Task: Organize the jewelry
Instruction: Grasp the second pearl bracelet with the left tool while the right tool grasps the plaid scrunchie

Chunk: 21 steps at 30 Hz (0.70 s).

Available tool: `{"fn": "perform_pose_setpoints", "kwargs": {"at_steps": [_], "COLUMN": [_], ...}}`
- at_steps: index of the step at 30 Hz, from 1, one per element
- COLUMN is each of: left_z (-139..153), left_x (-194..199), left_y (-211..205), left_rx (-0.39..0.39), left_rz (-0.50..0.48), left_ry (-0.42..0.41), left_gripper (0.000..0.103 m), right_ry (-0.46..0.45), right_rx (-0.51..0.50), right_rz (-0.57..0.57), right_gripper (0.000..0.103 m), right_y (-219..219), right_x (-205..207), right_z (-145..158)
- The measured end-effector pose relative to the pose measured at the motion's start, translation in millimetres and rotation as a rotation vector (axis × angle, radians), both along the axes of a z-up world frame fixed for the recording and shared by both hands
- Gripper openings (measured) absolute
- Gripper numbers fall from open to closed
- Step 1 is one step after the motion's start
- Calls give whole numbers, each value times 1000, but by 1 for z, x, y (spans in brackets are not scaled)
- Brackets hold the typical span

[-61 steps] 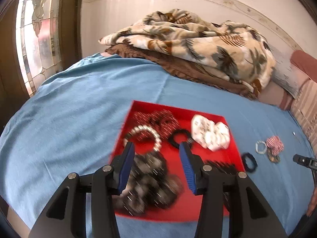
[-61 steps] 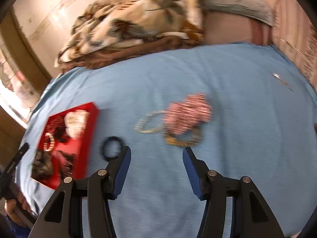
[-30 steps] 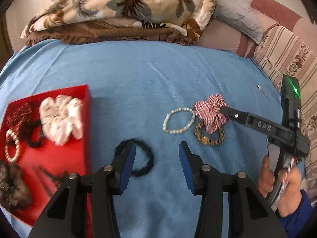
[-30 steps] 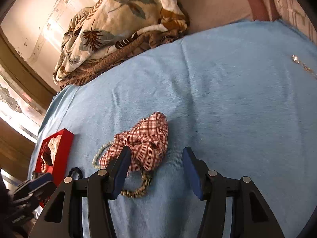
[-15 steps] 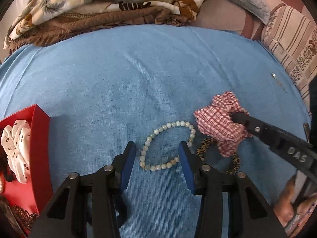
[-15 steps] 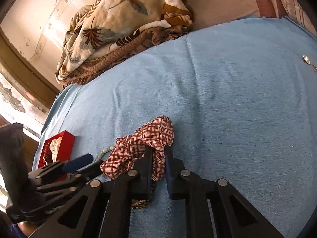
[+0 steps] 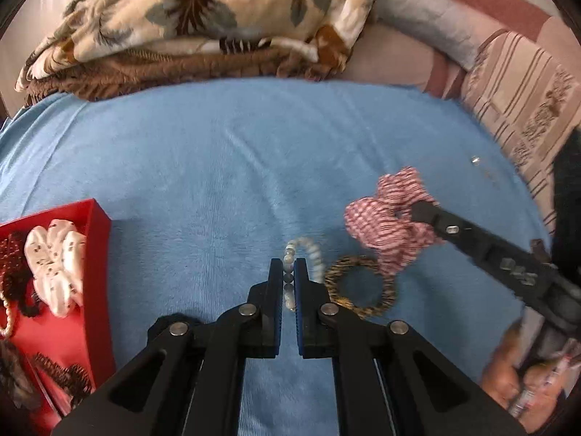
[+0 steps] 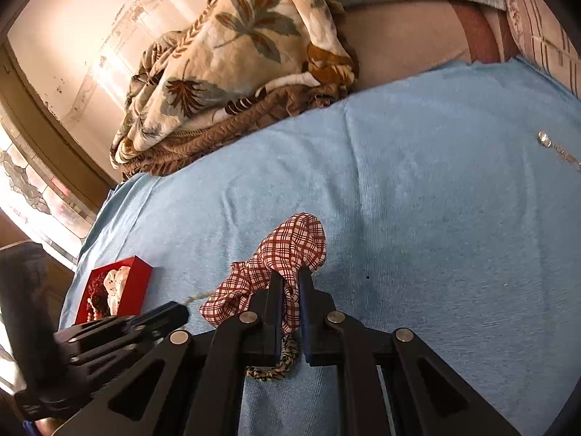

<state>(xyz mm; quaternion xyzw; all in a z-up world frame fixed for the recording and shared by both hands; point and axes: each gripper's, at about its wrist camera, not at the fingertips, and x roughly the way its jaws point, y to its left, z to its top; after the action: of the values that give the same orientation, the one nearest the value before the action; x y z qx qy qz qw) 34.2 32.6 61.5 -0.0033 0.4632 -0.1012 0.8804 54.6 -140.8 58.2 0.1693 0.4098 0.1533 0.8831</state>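
My left gripper (image 7: 288, 272) is shut on a pale bead bracelet (image 7: 308, 250) that lies on the blue bedspread (image 7: 218, 167). Just right of it lies a leopard-print hair tie (image 7: 359, 287). My right gripper (image 8: 290, 281) is shut on a red-and-white checked scrunchie (image 8: 287, 250), which hangs slightly above the cloth. That scrunchie (image 7: 385, 218) and the right gripper's black fingers (image 7: 454, 229) also show in the left wrist view. A red tray (image 7: 98, 254) at the left holds a white scrunchie (image 7: 58, 258) and other hair pieces. The leopard tie (image 8: 279, 367) lies under my right gripper.
A folded leaf-print blanket (image 7: 203, 11) and brown blanket lie at the far edge of the bed. Striped cushions (image 7: 519, 87) line the right side. A small silver pendant on a chain (image 8: 552, 145) lies on the cloth at the right. A hand (image 7: 515, 378) holds the right gripper.
My left gripper moved right from the black hair tie to the bead bracelet and shut on it. My right gripper shut on the checked scrunchie and lifted it a little.
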Motion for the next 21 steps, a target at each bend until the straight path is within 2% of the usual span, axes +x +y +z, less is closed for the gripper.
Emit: {"fn": "perform_pose_setpoints", "kwargs": {"at_steps": [12, 18, 21], "left_z": [65, 83, 87], "left_x": [-68, -103, -123], "left_y": [39, 61, 74], "left_rx": [-138, -105, -106], "left_rz": [22, 51, 70], "left_ry": [-75, -127, -135], "left_gripper": [5, 5, 5], "right_ry": [-6, -33, -69], "right_rx": [-18, -36, -80], "right_rz": [0, 32, 40], "right_gripper": [9, 9, 9], "right_y": [7, 23, 35], "right_x": [-23, -50, -68], "right_z": [5, 16, 25]}}
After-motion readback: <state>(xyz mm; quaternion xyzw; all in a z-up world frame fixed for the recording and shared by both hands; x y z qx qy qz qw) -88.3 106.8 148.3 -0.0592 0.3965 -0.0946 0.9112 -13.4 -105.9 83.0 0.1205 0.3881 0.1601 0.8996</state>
